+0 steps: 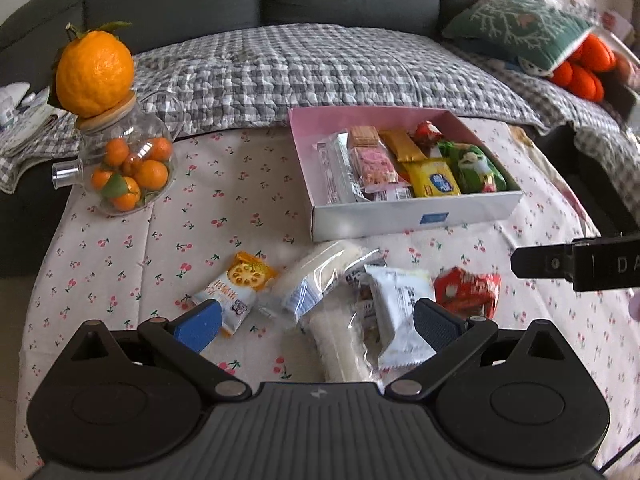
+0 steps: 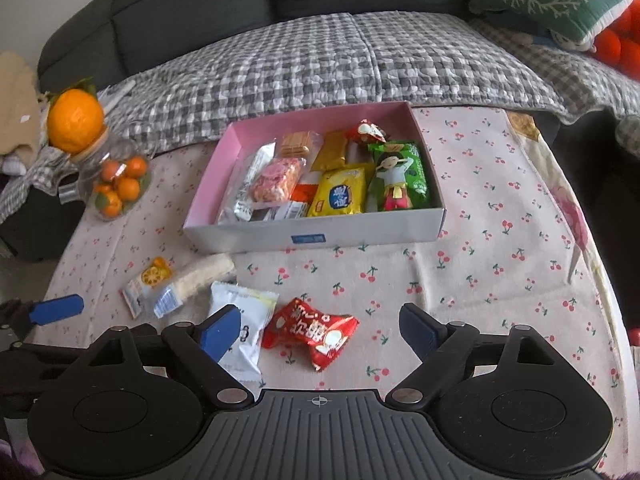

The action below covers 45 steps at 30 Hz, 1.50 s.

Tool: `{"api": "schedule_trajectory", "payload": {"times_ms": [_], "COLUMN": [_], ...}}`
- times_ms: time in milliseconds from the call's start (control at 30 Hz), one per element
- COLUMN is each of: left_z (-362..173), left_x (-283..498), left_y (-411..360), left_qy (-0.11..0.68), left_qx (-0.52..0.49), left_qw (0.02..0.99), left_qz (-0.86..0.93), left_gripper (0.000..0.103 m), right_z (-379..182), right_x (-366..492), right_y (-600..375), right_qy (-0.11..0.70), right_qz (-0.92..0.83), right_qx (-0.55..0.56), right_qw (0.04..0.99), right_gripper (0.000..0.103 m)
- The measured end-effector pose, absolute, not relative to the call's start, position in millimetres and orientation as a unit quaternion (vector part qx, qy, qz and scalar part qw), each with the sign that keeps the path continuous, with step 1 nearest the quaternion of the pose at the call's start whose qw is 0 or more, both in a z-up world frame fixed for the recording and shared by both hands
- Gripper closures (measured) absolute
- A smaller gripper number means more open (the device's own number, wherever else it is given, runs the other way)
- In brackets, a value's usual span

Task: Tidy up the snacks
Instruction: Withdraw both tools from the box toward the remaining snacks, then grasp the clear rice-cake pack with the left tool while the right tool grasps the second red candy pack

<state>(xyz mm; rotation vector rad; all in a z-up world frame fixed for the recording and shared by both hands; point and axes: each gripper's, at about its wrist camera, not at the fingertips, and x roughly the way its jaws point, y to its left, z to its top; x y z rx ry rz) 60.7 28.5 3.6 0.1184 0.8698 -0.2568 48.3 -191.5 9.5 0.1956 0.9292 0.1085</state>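
Note:
A pink-lined white box (image 1: 416, 214) (image 2: 316, 236) on the cherry-print cloth holds several wrapped snacks. In front of it lie loose snacks: an orange-and-white packet (image 1: 236, 286) (image 2: 146, 284), a long clear-wrapped white roll (image 1: 316, 276) (image 2: 196, 280), a white packet (image 1: 398, 312) (image 2: 244, 320) and a red packet (image 1: 468, 292) (image 2: 312, 330). My left gripper (image 1: 318, 328) hovers open over the roll and the white packet, touching neither. My right gripper (image 2: 320, 334) is open above the red packet, its pads clear of it. The right gripper's black finger (image 1: 560, 266) enters the left wrist view from the right.
A glass jar of small oranges (image 1: 128, 168) (image 2: 116, 184) with a big orange (image 1: 94, 72) on its lid stands at the table's back left. Behind the table is a sofa with a grey checked cover (image 1: 320, 68) and a green cushion (image 2: 552, 0).

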Motion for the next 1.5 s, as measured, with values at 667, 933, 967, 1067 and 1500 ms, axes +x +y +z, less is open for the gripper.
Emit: {"api": "schedule_trajectory", "payload": {"times_ms": [667,933,967,1067,1500], "left_z": [-40,-51,-50,-50,-43], "left_x": [45,49,49,50,51], "left_y": [39,34,34,29,38], "left_qy": [0.475,0.491,0.489,0.486,0.495], "left_qx": [0.059,0.025,0.023,0.028,0.032], "left_qw": [0.869,0.859,0.860,0.858,0.854], "left_qz": [-0.127,-0.141,-0.146,-0.166,-0.156], "left_gripper": [0.003,0.034,0.039,0.053,0.075], "right_z": [-35,-41,-42,-45,-66], "right_x": [29,33,33,36,49], "right_y": [-212,-217,-216,-213,-197], "right_qy": [0.492,0.499,0.501,0.501,0.477], "right_qz": [0.031,0.016,0.016,0.022,0.109], "right_qx": [0.063,0.063,0.061,0.053,-0.052], "right_qw": [0.868,0.864,0.863,0.864,0.871], "right_gripper": [0.009,0.009,0.009,0.009,0.009]}}
